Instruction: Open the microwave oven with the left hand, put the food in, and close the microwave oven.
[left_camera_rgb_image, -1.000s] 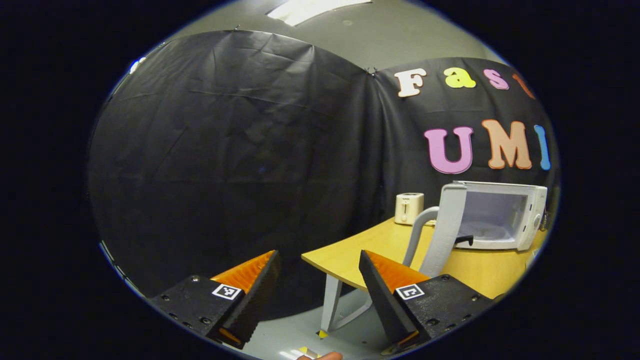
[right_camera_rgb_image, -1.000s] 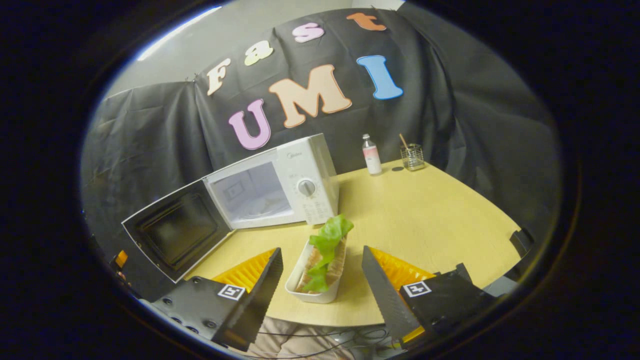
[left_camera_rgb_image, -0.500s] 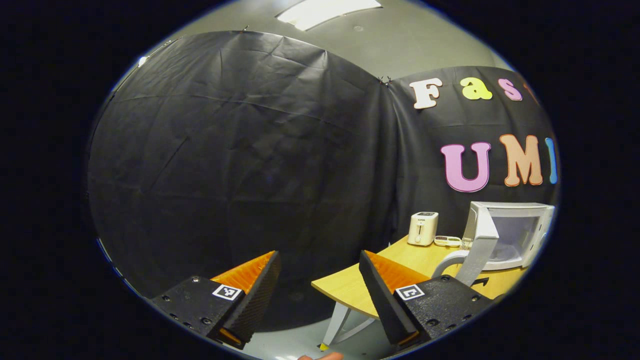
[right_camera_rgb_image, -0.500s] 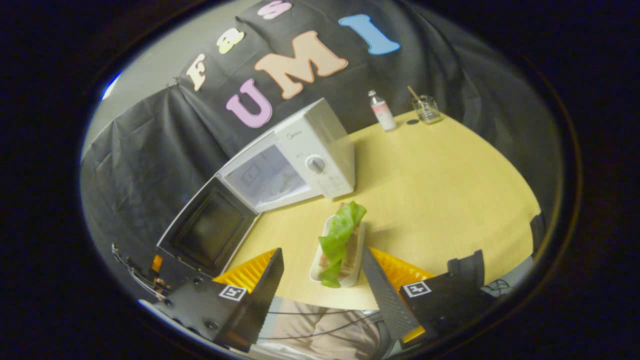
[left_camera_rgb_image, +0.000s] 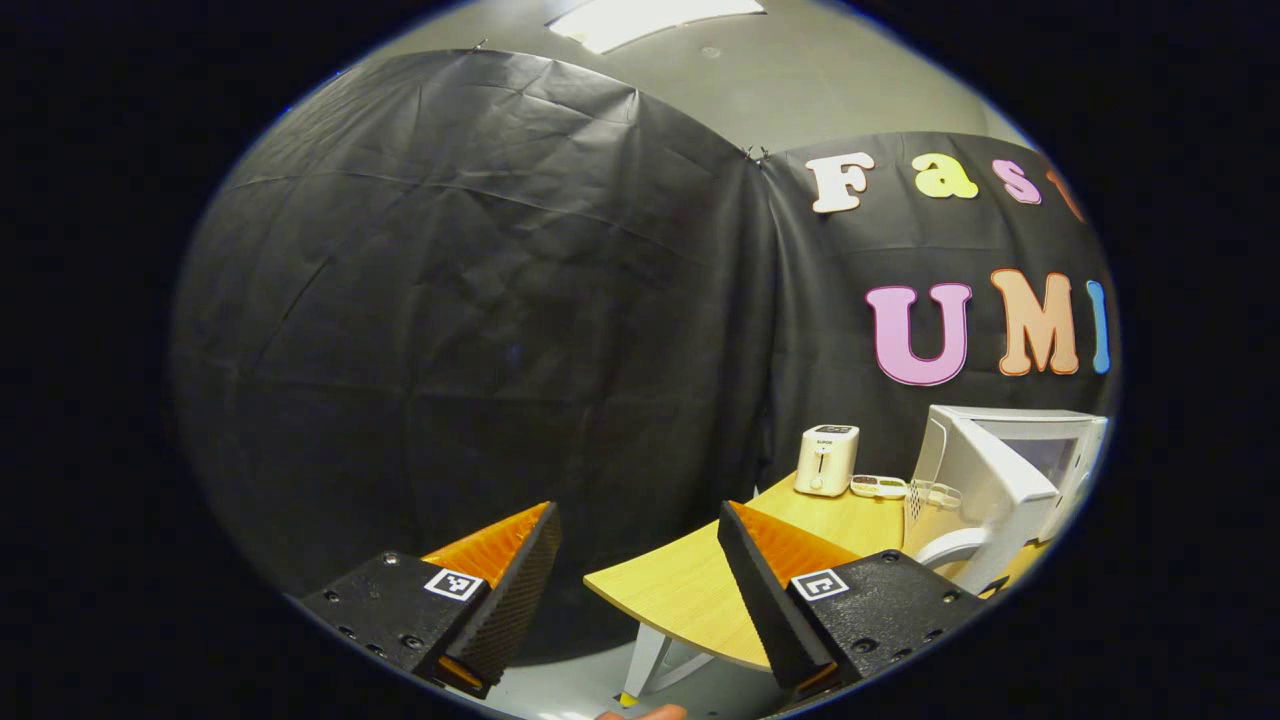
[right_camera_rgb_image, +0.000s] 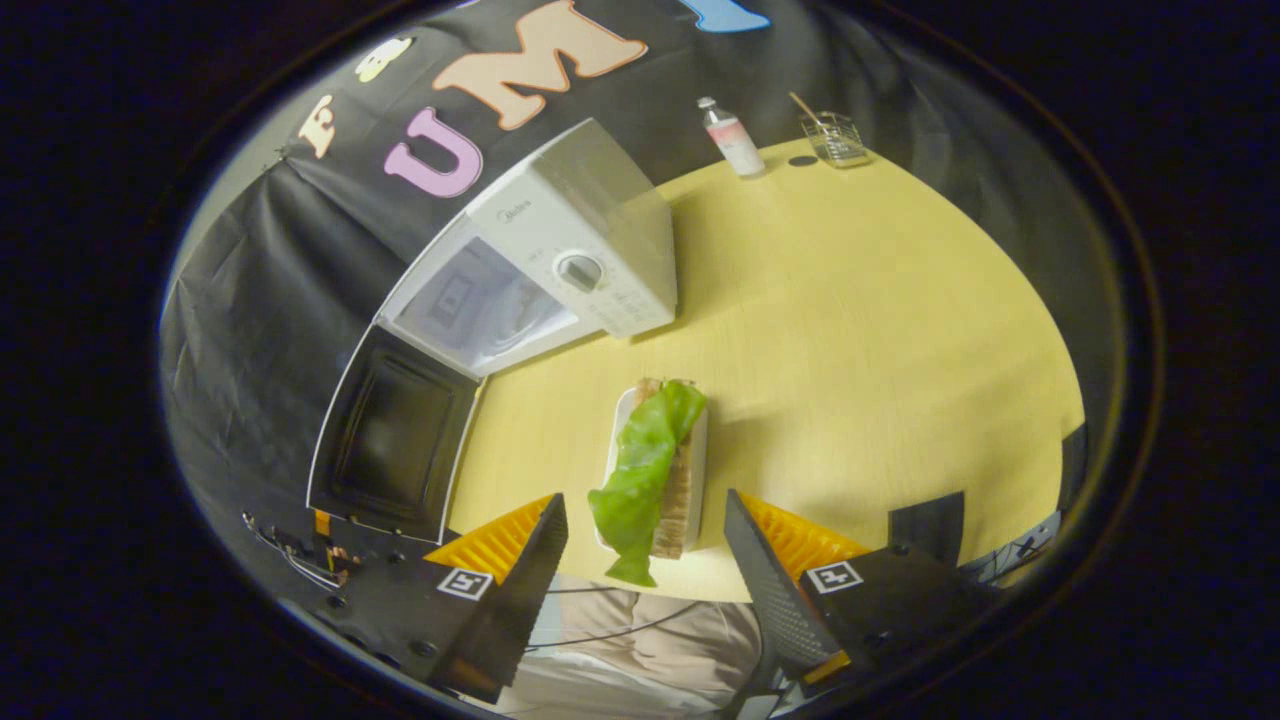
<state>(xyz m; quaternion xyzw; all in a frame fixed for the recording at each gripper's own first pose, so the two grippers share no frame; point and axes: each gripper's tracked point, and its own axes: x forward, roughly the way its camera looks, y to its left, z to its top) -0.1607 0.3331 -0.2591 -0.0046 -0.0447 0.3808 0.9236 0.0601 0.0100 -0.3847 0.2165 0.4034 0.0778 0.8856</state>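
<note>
Fingers of the right gripper (right_camera_rgb_image: 640, 560) stand wide apart, flanking the sandwich dish (right_camera_rgb_image: 655, 470) without touching it, near the table's (right_camera_rgb_image: 880, 330) front edge. Beyond, the microwave (right_camera_rgb_image: 560, 255) door (right_camera_rgb_image: 395, 435) hangs open past the table's edge. The left gripper (left_camera_rgb_image: 640, 575) gapes wide, holding nothing, off the table corner.

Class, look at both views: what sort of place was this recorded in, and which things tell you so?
Probably a staged recording booth set up like a kitchen corner, not a real kitchen. Black cloth hangs as walls around one yellow table, which holds a microwave with its door open, a toaster and a dish of food.
</note>
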